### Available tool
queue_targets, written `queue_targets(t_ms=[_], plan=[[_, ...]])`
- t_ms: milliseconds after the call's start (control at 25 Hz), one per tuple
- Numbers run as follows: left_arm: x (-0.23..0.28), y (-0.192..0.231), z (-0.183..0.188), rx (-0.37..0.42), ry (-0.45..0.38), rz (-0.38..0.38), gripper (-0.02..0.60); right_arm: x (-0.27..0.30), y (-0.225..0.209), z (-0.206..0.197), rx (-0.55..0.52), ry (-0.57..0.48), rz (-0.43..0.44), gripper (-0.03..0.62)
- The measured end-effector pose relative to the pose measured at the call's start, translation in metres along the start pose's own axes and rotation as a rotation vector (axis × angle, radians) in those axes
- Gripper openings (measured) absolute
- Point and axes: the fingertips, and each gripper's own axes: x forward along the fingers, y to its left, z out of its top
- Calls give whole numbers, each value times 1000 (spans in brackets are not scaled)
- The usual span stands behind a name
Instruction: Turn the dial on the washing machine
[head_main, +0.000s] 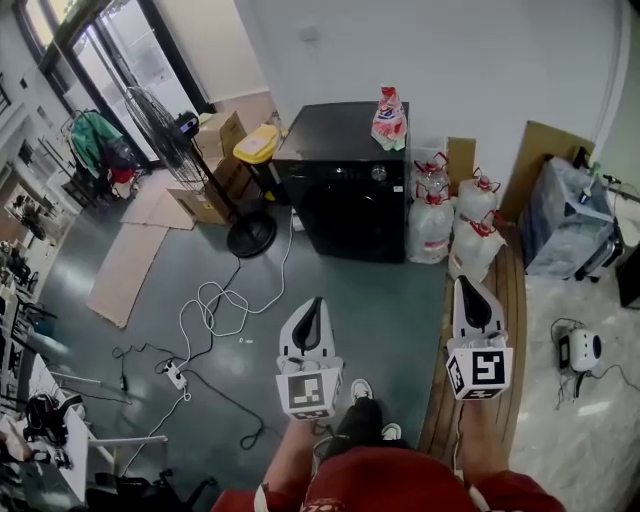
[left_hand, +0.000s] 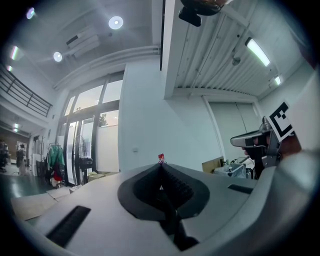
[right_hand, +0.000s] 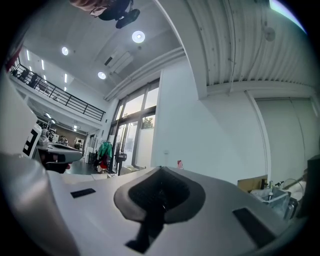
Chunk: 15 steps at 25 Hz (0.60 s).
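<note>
Standing on the grey-green floor (head_main: 400, 310), the person holds both tools out level toward twelve o'clock in the head view. There the black front-loading washing machine (head_main: 345, 205) sits against the white wall (head_main: 450, 70), well apart from either tip. Its small round silvery dial (head_main: 378, 173) shows on the front panel, at about one o'clock from the dark round door, with nothing touching it. The left gripper (head_main: 314, 301) has its jaws pressed together with nothing between them; in the left gripper view the dark ribbed pads (left_hand: 176, 185) meet along one line. The right gripper (head_main: 468, 284), at the left one's three o'clock, is likewise closed tight and empty, and in its own view its textured black pads (right_hand: 147, 192) lie flush against each other. On the machine's top, toward its one-o'clock corner, stands a red-and-white printed packet (head_main: 389, 118). At the machine's nine o'clock is a yellow plastic container (head_main: 256, 145), and beyond it, also at nine o'clock, a black pedestal fan (head_main: 165, 125) stands beside brown cardboard boxes (head_main: 215, 175). At the machine's three o'clock stands a cluster of clear large water bottles with red caps (head_main: 445, 215). A white cable (head_main: 215, 305) loops over the floor at the left gripper's nine o'clock. A grey wrapped suitcase (head_main: 565, 215) stands at the right gripper's two o'clock.
</note>
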Motion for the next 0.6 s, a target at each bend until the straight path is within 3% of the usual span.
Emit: queue_targets(t_ms=[600], plan=[[84,54,-1,-23,-30,7,9,96,11,8,-32,-8,18,9]])
